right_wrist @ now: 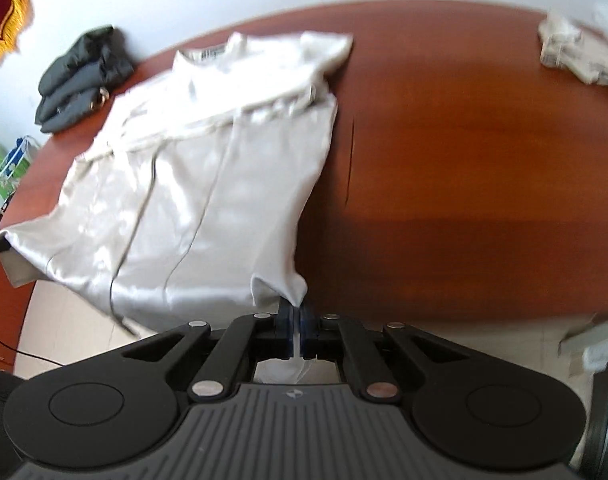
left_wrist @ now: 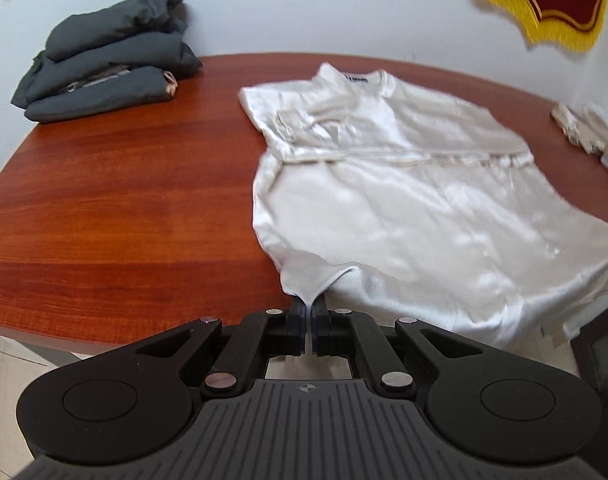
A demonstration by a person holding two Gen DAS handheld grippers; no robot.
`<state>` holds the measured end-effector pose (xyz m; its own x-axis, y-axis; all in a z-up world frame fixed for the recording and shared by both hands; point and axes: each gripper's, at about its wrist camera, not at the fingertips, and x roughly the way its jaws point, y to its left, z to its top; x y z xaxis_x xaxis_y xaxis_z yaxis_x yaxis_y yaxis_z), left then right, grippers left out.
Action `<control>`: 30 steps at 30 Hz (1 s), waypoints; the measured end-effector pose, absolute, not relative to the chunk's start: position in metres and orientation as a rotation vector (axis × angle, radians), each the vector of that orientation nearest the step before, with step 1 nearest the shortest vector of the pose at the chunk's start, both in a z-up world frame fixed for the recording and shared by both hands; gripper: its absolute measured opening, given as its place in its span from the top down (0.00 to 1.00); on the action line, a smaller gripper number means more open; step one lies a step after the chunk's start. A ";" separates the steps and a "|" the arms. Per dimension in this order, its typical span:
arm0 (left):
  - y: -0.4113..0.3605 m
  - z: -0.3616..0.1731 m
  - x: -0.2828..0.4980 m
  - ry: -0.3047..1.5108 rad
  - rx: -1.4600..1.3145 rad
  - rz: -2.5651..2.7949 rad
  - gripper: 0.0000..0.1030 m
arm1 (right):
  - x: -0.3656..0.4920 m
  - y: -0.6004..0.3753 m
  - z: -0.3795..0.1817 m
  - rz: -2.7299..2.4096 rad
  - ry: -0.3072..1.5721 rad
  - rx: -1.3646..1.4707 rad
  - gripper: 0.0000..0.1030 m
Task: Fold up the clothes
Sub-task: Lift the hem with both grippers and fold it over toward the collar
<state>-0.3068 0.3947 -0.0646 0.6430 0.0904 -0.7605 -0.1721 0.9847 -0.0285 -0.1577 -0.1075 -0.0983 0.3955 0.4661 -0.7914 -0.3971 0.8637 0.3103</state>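
Observation:
A shiny white T-shirt (left_wrist: 403, 184) lies on the red-brown wooden table (left_wrist: 124, 184), collar at the far side, sleeves folded in. My left gripper (left_wrist: 308, 312) is shut on the shirt's near-left hem corner, which is lifted off the table edge. In the right wrist view the same T-shirt (right_wrist: 208, 168) spreads to the left, and my right gripper (right_wrist: 296, 312) is shut on its near-right hem corner; a bit of cloth shows behind the pads. The hem between the two corners hangs over the table's front edge.
A stack of folded dark grey clothes (left_wrist: 108, 56) sits at the table's far left. A pale crumpled garment (right_wrist: 579, 52) lies at the far right. A red pennant with yellow fringe (left_wrist: 551, 0) hangs on the white wall. Bare wood (right_wrist: 463, 168) lies right of the shirt.

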 end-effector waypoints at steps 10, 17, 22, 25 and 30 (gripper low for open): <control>0.406 -0.032 -0.261 0.758 -0.180 0.212 0.98 | -0.088 -0.101 -0.044 0.514 0.882 0.063 0.97; 0.432 -0.023 -0.194 0.758 -0.197 0.225 0.98 | -0.010 -0.083 -0.025 0.450 0.836 0.053 0.97; 0.459 -0.021 -0.135 0.767 -0.183 0.216 0.98 | 0.054 -0.068 -0.018 0.406 0.821 0.044 0.97; 0.472 -0.018 -0.099 0.771 -0.175 0.205 0.98 | 0.093 -0.055 -0.018 0.388 0.820 0.032 0.97; 0.492 -0.014 -0.052 0.786 -0.176 0.204 0.98 | 0.148 -0.033 -0.022 0.354 0.829 0.012 0.97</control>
<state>-0.0519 0.4922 -0.0144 0.6890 0.1158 -0.7154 -0.2461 0.9659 -0.0808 0.1476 -0.0331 -0.0221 0.6206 0.3123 -0.7193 -0.3031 0.9415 0.1473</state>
